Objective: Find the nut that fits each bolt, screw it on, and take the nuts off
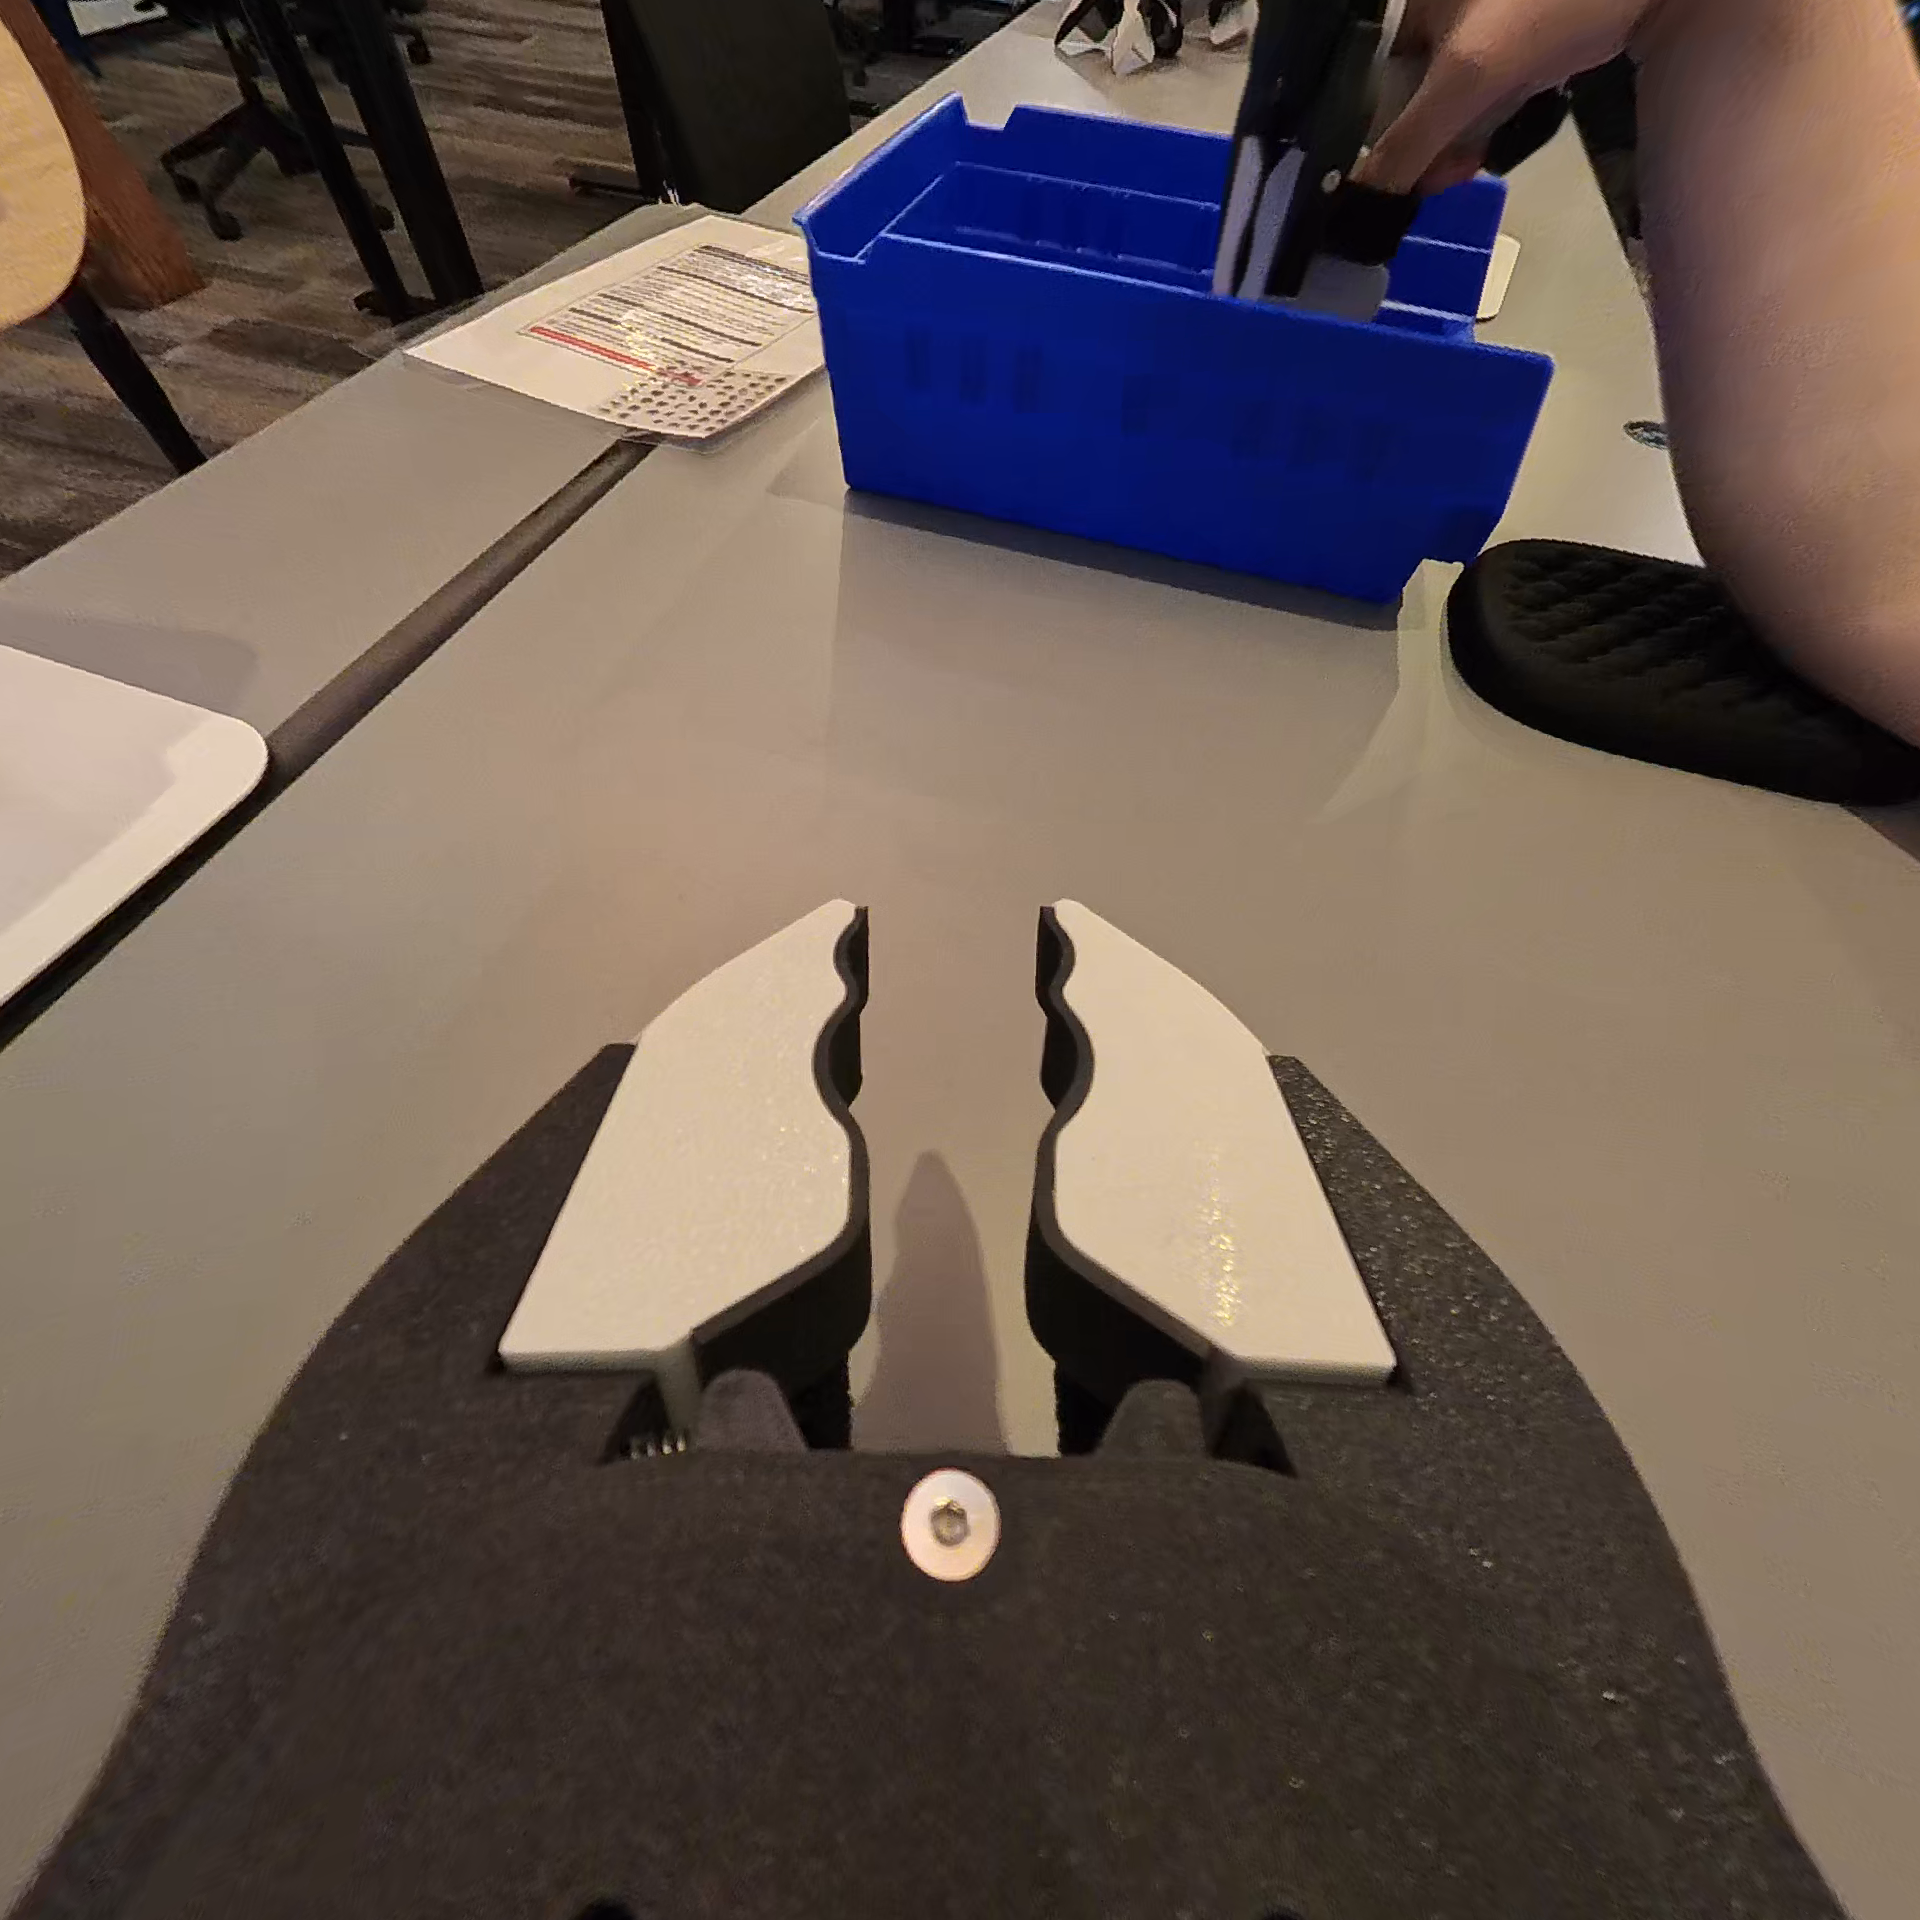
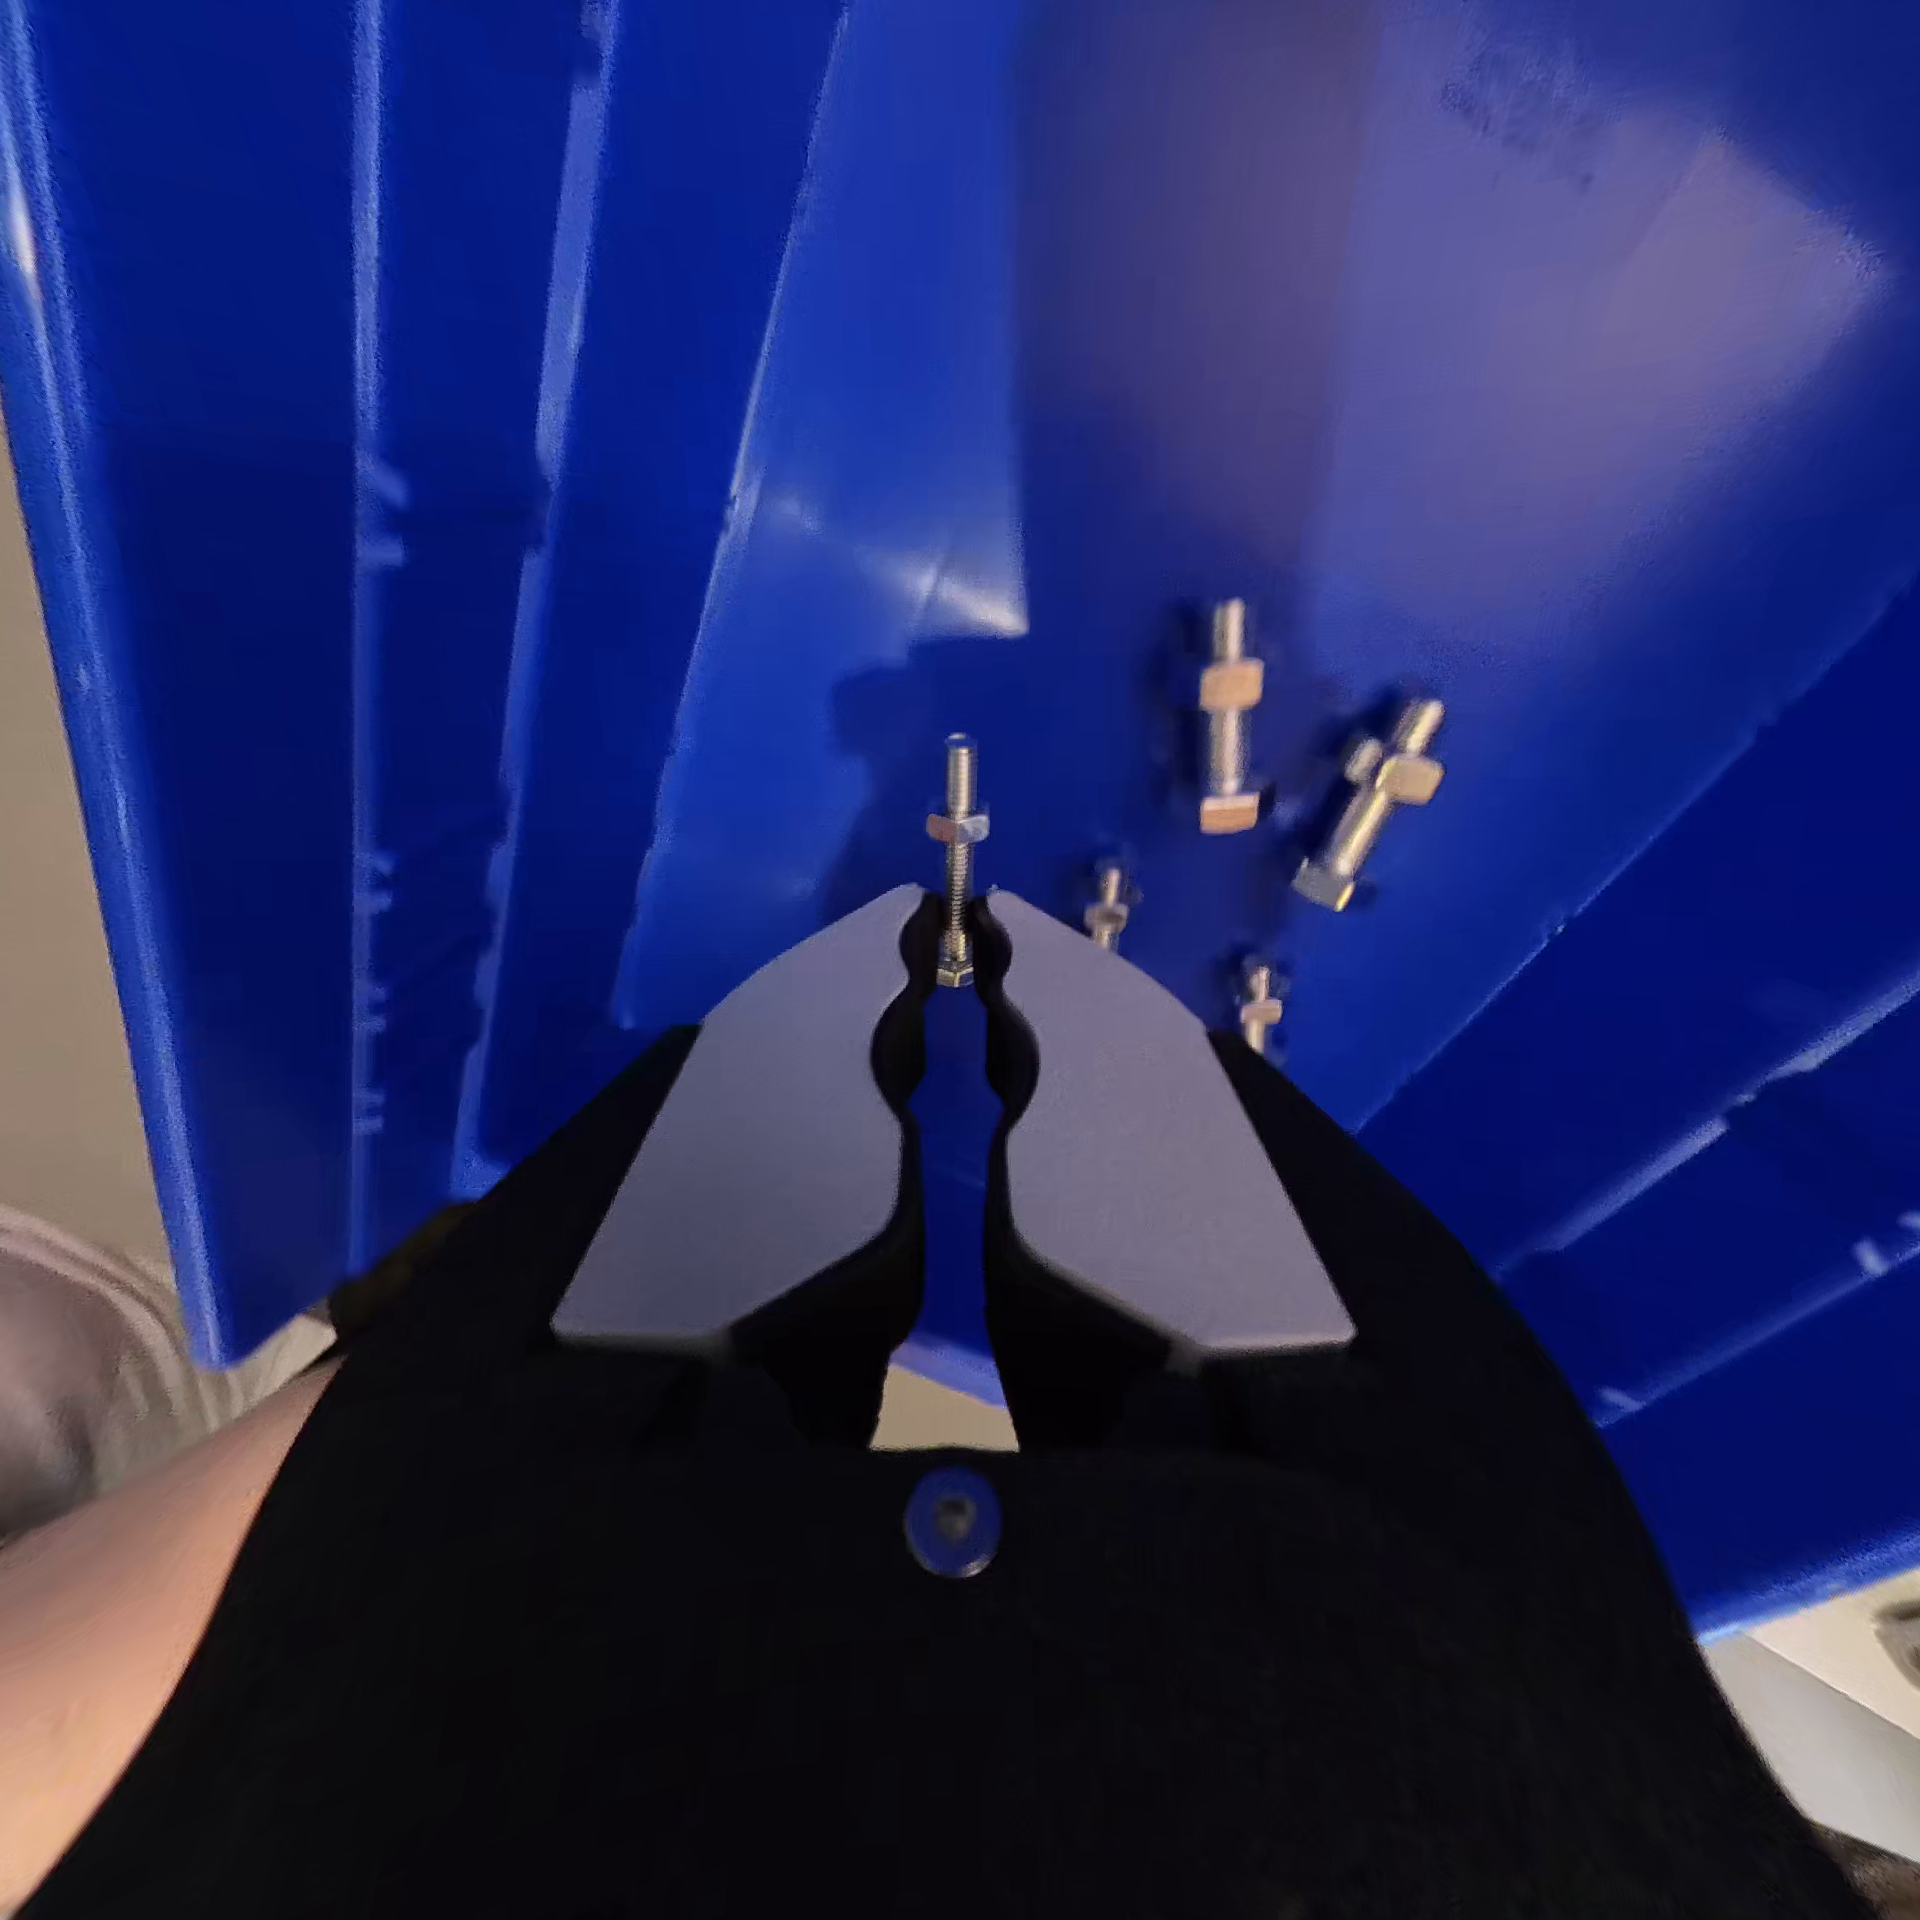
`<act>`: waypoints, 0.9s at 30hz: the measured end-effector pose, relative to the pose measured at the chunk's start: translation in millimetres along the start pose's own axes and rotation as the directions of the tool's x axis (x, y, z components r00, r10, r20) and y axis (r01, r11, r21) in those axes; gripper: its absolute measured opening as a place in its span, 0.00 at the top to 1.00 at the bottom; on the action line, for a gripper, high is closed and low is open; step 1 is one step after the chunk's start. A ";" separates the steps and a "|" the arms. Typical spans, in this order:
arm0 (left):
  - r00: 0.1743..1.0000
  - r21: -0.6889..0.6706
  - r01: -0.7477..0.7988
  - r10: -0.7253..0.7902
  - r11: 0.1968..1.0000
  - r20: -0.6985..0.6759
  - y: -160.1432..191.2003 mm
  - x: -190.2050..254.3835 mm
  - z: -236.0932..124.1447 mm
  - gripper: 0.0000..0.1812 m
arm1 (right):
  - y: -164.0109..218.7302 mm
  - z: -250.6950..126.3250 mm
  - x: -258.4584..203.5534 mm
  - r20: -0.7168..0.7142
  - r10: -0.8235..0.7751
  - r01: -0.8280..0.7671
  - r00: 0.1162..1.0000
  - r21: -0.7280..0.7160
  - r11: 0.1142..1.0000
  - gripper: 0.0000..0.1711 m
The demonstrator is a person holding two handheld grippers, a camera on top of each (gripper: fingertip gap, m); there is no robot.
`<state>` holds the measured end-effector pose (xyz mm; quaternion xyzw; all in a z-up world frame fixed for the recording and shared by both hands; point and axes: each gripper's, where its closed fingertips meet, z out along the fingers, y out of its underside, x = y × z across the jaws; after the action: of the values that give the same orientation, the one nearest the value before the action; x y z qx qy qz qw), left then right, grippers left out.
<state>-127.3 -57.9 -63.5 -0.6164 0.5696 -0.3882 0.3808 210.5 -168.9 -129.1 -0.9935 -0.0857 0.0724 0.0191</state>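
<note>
the right gripper point(image 2: 954, 902) is inside the blue bin point(image 2: 1351, 364), and its tips are clamped on one thin bolt point(image 2: 957, 862) near the head end. this bolt points away from the camera and carries one small nut point(image 2: 958, 827) on its thread, above the tips. four more bolts lie on the bin floor to the right: two thick ones, each with a nut on it, point(image 2: 1231, 717) and point(image 2: 1371, 800), and two small ones point(image 2: 1108, 906) and point(image 2: 1259, 1000). the small ones are blurred and partly cut by the gripper finger, so i cannot tell if they carry nuts. so five bolts are in view and three nuts are sure.

the left gripper point(image 1: 953, 914) is released, its fingers apart with nothing between them, low over the grey table point(image 1: 727, 727). from this view the bin point(image 1: 1143, 416) stands further on the table, and its walls hide all the bolts. the right gripper point(image 1: 1299, 270) reaches down into it, held by a hand point(image 1: 1486, 73); its tips are hidden there. one printed sheet point(image 1: 665, 322) lies left of the bin, one black pad point(image 1: 1662, 665) at the right, and one white tray point(image 1: 94, 790) is cut off at the left edge.
</note>
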 end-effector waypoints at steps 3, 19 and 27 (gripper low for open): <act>1.000 -0.016 0.000 0.000 1.000 -0.001 3.3 -0.5 1.3 0.84 | -13.3 8.6 3.1 -0.052 0.004 -0.005 0.999 -0.025 1.000 0.97; 0.999 0.052 -0.011 0.009 0.999 0.041 -21.2 -9.4 -20.8 0.80 | -40.3 20.2 7.8 -0.119 -0.044 0.042 0.992 -0.014 0.999 0.90; 0.946 0.143 -0.162 0.113 0.976 0.302 -82.3 -39.7 -112.5 0.78 | -61.4 -79.2 5.6 -0.298 0.006 0.105 0.955 0.357 0.928 0.91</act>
<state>-198.4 -16.4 55.8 -0.5917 0.5144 -0.3112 0.5371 217.3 -109.5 -48.5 -0.9693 -0.0920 -0.0616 0.2195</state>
